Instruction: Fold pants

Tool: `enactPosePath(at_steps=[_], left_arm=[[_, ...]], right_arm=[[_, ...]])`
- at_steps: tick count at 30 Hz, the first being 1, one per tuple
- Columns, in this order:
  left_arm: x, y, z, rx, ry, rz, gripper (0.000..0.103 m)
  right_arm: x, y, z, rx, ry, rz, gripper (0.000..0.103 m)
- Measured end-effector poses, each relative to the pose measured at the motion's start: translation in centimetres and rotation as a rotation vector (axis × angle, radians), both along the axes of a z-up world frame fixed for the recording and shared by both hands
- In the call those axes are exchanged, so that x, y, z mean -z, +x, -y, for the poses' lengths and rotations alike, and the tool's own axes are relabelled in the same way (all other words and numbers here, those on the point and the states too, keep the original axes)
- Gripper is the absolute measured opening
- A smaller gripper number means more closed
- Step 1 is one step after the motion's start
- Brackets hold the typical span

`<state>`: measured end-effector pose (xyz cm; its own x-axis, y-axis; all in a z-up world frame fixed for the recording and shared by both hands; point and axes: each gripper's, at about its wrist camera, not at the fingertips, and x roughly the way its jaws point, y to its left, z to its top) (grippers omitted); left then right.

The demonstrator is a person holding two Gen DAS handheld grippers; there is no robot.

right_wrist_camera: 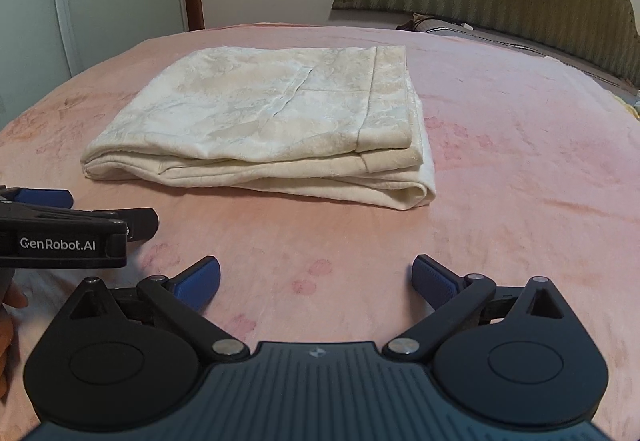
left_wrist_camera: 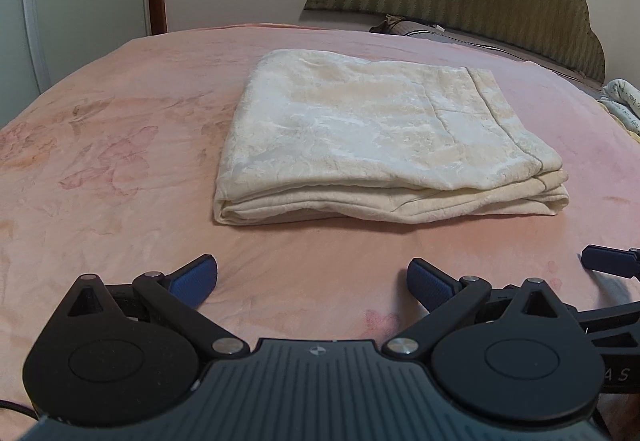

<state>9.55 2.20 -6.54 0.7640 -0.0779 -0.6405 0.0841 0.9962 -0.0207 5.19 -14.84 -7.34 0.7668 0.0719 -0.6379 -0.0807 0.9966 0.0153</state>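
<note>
The cream pants (left_wrist_camera: 384,137) lie folded flat in the middle of the frame on the pink bed (left_wrist_camera: 120,161). Both the left gripper (left_wrist_camera: 312,283) and right gripper (right_wrist_camera: 316,281) sit below them, jaws wide apart, holding nothing.

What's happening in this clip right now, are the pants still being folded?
A person holds a hand-held gripper in each hand over a pink bedspread. The cream pants already lie folded into a flat, layered rectangle in the middle of the bed. The left hand-held gripper and the right hand-held gripper are both wide open with nothing between their fingers, short of the pants and not touching them. The folding looks finished.
</note>
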Motion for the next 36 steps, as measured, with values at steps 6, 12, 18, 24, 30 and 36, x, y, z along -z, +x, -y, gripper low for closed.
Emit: enactPosePath(at_steps=[6, 12, 18, 24, 30, 36], left_arm=[[0.0, -0.7, -0.8, -0.001, 0.013, 0.005, 0.103], [0.3, -1.1, -1.3, -0.004, 0.015, 0.018, 0.103], [0.6, -1.2, -0.9, -0.004, 0.040, 0.029, 0.103], [0.7, -1.1, -1.1, -0.003, 0.035, 0.031, 0.103], [0.7, -1.2, -1.1, -0.002, 0.033, 0.032, 0.103], [0.7, -1.3, -1.1, 0.000, 0.030, 0.033, 0.103]], right_arm=[[0.0, -0.5, 0.0, 0.012, 0.011, 0.004, 0.103], [-0.1, -0.7, 0.3, 0.023, 0.024, 0.018, 0.103], [0.5, -0.7, 1.7, 0.051, 0.078, 0.044, 0.103], [0.6, -0.6, 1.0, 0.048, 0.034, 0.039, 0.103], [0.6, -0.6, 1.1, 0.048, 0.025, 0.038, 0.103], [0.6, -0.6, 1.3, 0.049, 0.059, 0.046, 0.103]])
